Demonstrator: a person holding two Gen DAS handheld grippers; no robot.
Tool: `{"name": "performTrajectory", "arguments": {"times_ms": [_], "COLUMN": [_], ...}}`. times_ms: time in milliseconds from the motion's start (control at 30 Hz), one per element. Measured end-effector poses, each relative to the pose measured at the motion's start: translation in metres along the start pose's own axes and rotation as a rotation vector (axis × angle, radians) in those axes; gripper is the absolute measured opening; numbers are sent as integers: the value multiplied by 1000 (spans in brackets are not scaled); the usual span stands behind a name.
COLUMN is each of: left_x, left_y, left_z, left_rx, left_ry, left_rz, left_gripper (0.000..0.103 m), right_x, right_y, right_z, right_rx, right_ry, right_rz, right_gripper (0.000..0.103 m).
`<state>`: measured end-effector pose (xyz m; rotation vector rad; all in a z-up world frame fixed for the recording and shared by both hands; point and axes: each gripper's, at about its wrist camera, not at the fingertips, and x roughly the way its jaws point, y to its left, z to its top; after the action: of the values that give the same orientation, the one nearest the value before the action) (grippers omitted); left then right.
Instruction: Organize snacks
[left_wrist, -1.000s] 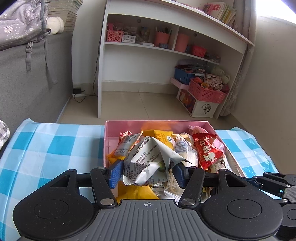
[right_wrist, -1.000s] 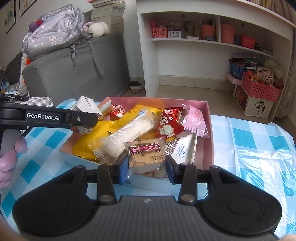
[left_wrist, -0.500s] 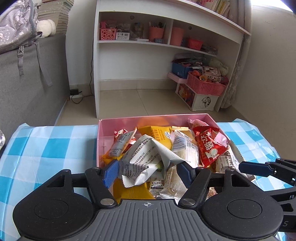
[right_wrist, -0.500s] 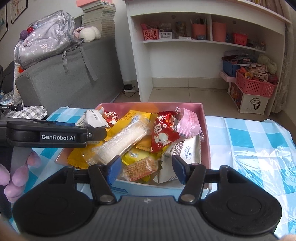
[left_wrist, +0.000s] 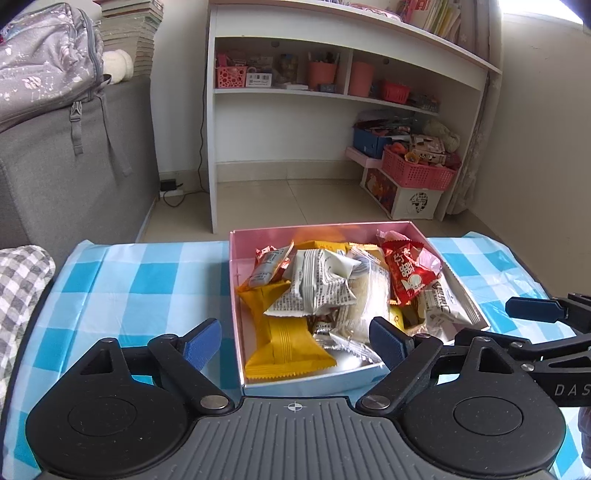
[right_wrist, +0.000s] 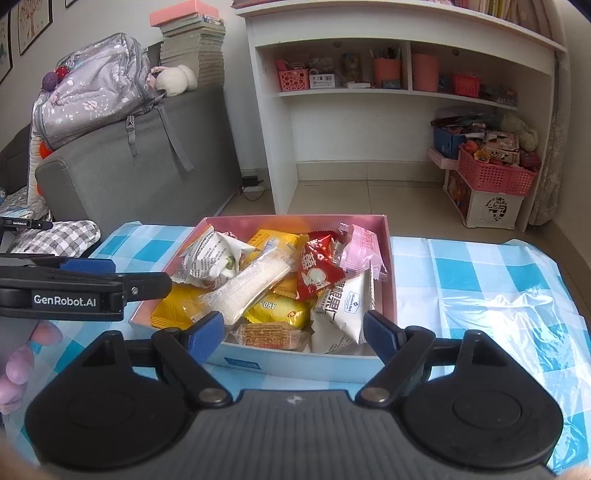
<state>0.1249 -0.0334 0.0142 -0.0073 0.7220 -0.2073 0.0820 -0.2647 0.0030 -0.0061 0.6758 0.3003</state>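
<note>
A pink box full of snack packets stands on the blue checked tablecloth. In it lie a white printed packet, a red packet, yellow packets, a long clear rice-cake packet and a brown biscuit packet. My left gripper is open and empty, drawn back at the box's near edge. My right gripper is open and empty at the box's near side. Each gripper shows in the other's view, the right and the left.
A grey sofa with a backpack stands to the left. A white shelf unit and a red basket are on the floor beyond the table. A clear plastic bag lies on the cloth right of the box.
My left gripper let go of the white printed packet and my right let go of the brown biscuit packet. Both packets lie in the box. Both grippers opened wide and pulled back.
</note>
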Motion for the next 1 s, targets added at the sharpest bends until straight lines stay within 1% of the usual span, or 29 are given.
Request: {"name": "performTrajectory", "arguments": {"times_ms": [133,200,367,500,667,800,1000], "left_x": [-22,-34,-61,-80,-100,-109,-115], "left_y": [0,0,6,7,3,4,4], "left_z": [-9,-14,-29,-38,-50,-55,-58], "left_rx": [9,5,-43,-60,-16,-28,-24], "left_ry": [17,28,62,76,57,63,65], "left_rz": [45,72,127,156,208,191,195], "left_gripper": [94,96,97,99,100,100,100], "right_x": [-13,-19,-31,-40,-47,-50,-51], "right_y": [6,9,21,33,38,44,52], "right_z": [0,0,-2,-11,-19,-21,-21], "right_rx": [12,23,43,43,84,74,64], "right_ry": [11,22,45,80,117,128,129], "right_rz": [-32,-54,-106,-133,-142,-156,-159], "right_gripper": [93,95,102,103,103,103,103]}}
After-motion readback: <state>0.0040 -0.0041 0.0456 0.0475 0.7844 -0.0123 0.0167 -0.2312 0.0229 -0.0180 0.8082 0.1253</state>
